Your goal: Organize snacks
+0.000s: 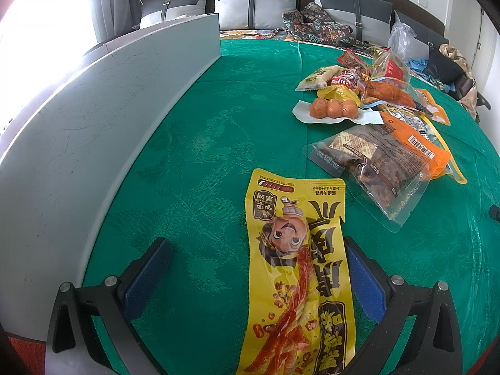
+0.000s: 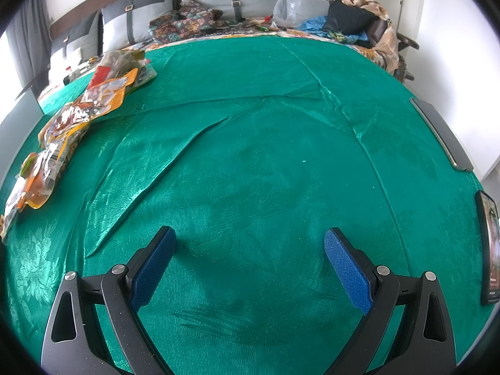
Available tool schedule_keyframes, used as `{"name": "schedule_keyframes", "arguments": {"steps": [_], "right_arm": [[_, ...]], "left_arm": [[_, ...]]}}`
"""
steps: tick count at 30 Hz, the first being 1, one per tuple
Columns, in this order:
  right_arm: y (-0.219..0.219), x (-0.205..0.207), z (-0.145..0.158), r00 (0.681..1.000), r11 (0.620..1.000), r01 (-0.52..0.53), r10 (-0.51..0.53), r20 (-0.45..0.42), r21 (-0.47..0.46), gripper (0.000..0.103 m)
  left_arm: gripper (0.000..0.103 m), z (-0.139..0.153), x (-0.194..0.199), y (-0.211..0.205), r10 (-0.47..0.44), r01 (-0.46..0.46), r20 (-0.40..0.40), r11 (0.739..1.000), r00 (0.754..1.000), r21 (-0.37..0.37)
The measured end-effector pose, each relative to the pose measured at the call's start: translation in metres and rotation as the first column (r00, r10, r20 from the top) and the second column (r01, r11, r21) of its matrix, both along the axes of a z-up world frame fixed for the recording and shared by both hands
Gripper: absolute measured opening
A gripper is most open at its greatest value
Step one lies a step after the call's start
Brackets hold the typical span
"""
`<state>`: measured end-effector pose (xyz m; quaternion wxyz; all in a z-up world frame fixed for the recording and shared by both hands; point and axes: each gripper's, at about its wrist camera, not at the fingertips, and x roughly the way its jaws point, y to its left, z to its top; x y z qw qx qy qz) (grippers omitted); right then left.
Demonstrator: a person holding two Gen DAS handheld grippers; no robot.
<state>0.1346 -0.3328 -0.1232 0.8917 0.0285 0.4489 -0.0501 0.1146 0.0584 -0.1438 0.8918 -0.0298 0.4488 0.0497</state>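
between the wide-open left tool point(image 1: 256, 268) lies a yellow chinese-lettered packet point(image 1: 297, 268); right tool point(image 2: 250, 262) open, empty.

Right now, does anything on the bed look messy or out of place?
Yes: the snack packets lie in a loose, overlapping heap, while one yellow packet lies apart between the open left gripper's fingers. The green cloth is creased. Nothing looks spilled.

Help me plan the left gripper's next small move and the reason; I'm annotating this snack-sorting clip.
Probably shift the left gripper slightly right and close. The yellow snack packet lies flat on the green cloth between the open jaws, against the right one, with a wide gap on the left.
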Motion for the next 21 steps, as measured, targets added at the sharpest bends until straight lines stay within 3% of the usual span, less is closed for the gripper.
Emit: {"name": "schedule_keyframes", "arguments": {"steps": [5,12,21], "right_arm": [[0.0000,0.0000,0.0000,1.000,1.000,0.000,0.000,0.000,0.000,0.098],[0.0001,-0.0001,0.0001,1.000,1.000,0.000,0.000,0.000,0.000,0.098],[0.0000,-0.0001,0.0000,1.000,1.000,0.000,0.000,0.000,0.000,0.098]], "left_arm": [[0.103,0.0009,0.0011,-0.0002,-0.008,0.008,-0.011,1.000,1.000,-0.002],[0.103,0.0023,0.0080,0.0031,-0.101,0.101,-0.029,0.995,0.994,-0.003],[0.103,0.0010,0.0067,0.0018,-0.099,0.099,-0.013,0.995,0.995,-0.001]]}}
